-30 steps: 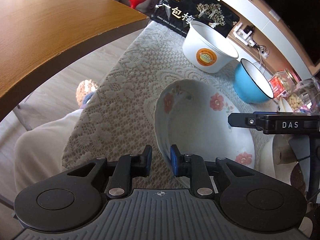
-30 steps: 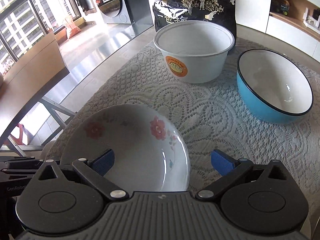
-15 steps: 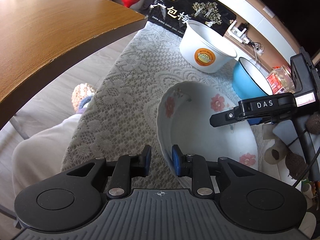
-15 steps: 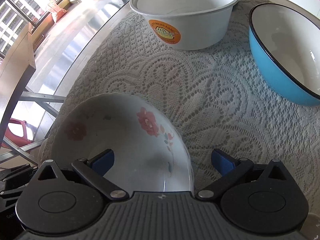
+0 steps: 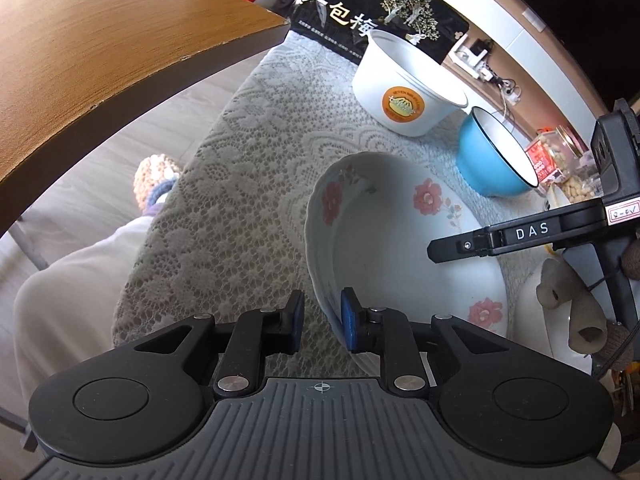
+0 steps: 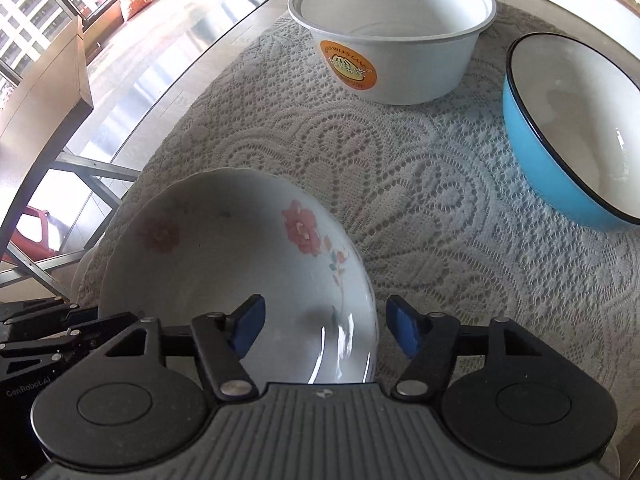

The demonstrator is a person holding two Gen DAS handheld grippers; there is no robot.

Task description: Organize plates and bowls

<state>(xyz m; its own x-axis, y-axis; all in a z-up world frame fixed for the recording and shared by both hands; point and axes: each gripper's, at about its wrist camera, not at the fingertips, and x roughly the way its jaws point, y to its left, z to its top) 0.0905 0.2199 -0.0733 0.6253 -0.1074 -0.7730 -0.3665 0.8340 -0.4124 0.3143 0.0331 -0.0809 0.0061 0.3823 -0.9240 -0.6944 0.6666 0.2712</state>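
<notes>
**My jaws closing over the floral bowl's rim**

My right gripper [image 6: 324,328] points steeply down at the floral bowl [image 6: 224,256], which sits on the lace tablecloth [image 6: 420,184]. My jaws are closing: one blue pad hangs inside the bowl, the other just outside its near rim, neither yet pressing on it. Farther off stands a white tub [image 6: 400,36] with an orange sticker, and to its right a blue bowl [image 6: 560,128] with a dark rim. The left gripper [image 6: 52,328] shows at the bowl's left edge.
</notes>
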